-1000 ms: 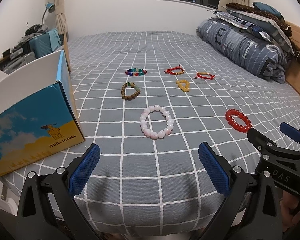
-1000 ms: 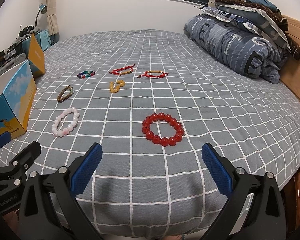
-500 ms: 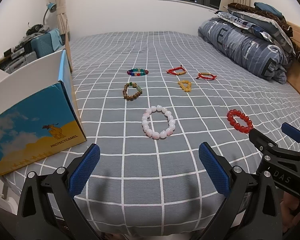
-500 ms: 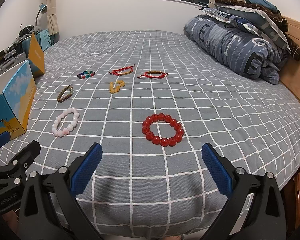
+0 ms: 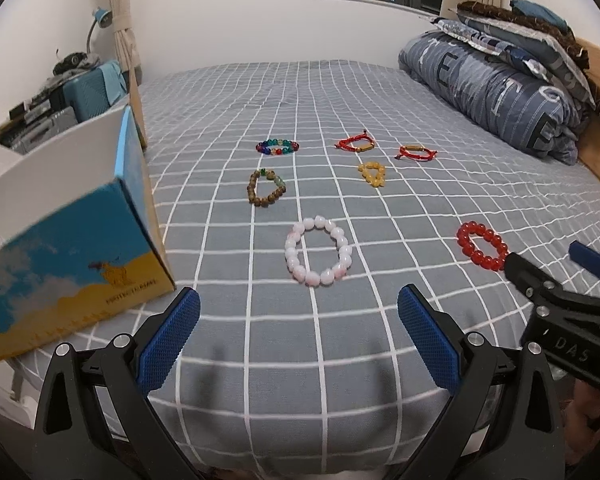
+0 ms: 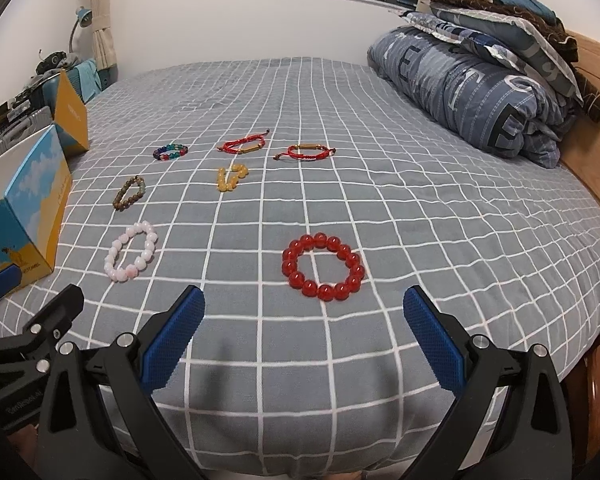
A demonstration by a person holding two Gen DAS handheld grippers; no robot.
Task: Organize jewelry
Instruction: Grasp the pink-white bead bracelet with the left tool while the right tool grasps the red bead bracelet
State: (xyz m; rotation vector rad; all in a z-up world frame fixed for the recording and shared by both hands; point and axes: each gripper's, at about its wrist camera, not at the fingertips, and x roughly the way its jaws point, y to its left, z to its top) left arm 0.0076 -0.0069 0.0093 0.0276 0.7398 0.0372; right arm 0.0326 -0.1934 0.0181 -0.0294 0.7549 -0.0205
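Several bracelets lie on the grey checked bed. A pink bead bracelet [image 5: 318,251] lies just ahead of my open, empty left gripper [image 5: 298,322]; it also shows in the right wrist view [image 6: 131,251]. A red bead bracelet [image 6: 323,266] lies just ahead of my open, empty right gripper [image 6: 304,318], and shows in the left wrist view [image 5: 483,245]. Farther off lie a brown bead bracelet [image 5: 265,188], a multicolour one [image 5: 277,147], a yellow one [image 5: 373,173] and two red cord bracelets [image 5: 356,143] [image 5: 417,153]. An open blue-and-yellow box [image 5: 72,236] stands at the left.
A folded blue quilt with pillows [image 6: 472,80] lies at the right by the wooden headboard [image 6: 596,120]. A cluttered shelf with a teal case [image 5: 88,88] stands left of the bed. The bed's near edge runs just under both grippers.
Both grippers have drifted slightly; the left view has shifted a little, with the bracelets a touch lower and nearer. Nothing was gripped or moved on the bed.
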